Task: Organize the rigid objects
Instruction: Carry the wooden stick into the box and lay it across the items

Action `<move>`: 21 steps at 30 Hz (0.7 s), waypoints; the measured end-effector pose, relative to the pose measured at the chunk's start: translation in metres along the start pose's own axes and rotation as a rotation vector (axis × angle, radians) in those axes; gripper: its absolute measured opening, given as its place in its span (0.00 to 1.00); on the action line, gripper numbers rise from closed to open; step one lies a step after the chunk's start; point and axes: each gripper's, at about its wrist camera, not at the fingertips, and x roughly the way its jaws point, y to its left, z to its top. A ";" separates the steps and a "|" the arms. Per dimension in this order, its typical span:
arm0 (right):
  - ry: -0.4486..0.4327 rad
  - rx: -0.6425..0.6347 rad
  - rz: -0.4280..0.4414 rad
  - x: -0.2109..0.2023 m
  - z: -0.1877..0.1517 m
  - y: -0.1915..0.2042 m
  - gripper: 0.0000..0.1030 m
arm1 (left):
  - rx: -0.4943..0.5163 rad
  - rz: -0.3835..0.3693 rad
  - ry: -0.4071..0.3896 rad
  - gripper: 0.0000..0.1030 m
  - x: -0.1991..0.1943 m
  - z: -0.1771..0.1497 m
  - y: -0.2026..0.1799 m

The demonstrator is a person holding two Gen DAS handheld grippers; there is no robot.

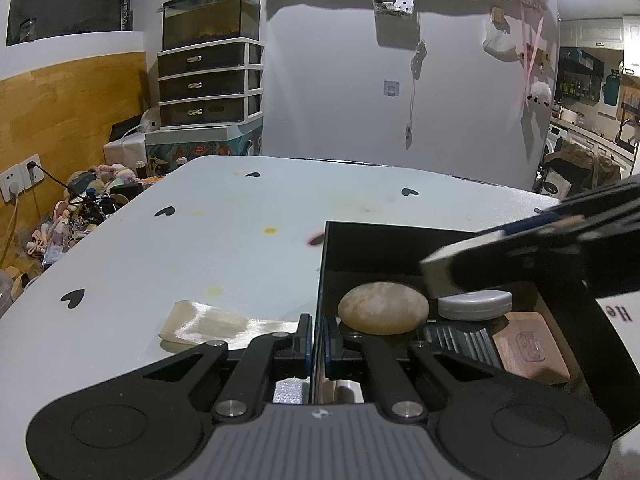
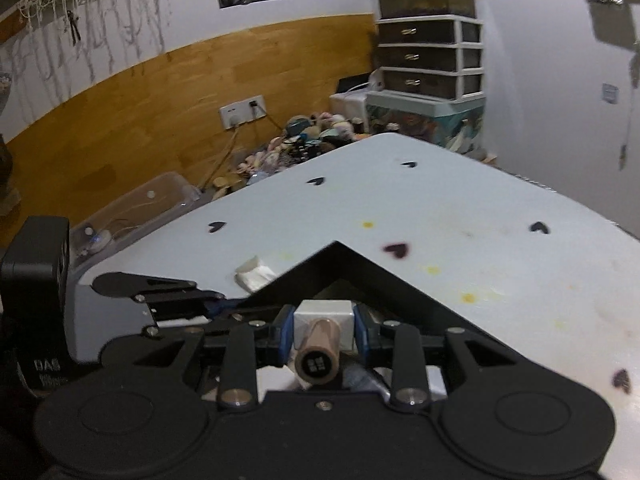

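A black open box (image 1: 360, 246) stands on the pale table (image 1: 200, 240). My left gripper (image 1: 319, 338) is shut on the box's left wall. Inside the box lie a round tan stone (image 1: 382, 308), a grey case (image 1: 474, 304), a pink-brown block (image 1: 532, 346) and a ribbed dark piece (image 1: 456, 342). My right gripper (image 2: 324, 330) is shut on a white block with a tan cylinder handle (image 2: 320, 344), held above the box's near corner (image 2: 336, 252). In the left wrist view the right gripper (image 1: 540, 248) comes in from the right over the box with the white block (image 1: 438, 280).
A cream ribbon piece (image 1: 208, 326) lies on the table left of the box; it also shows in the right wrist view (image 2: 254, 274). Black heart prints and yellow stains mark the table. A drawer unit (image 1: 210, 84) and floor clutter (image 1: 80, 208) lie beyond the far-left table edge.
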 end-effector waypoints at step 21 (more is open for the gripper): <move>0.061 0.035 -0.035 0.002 -0.015 -0.018 0.44 | 0.006 0.006 0.003 0.05 0.002 -0.001 -0.002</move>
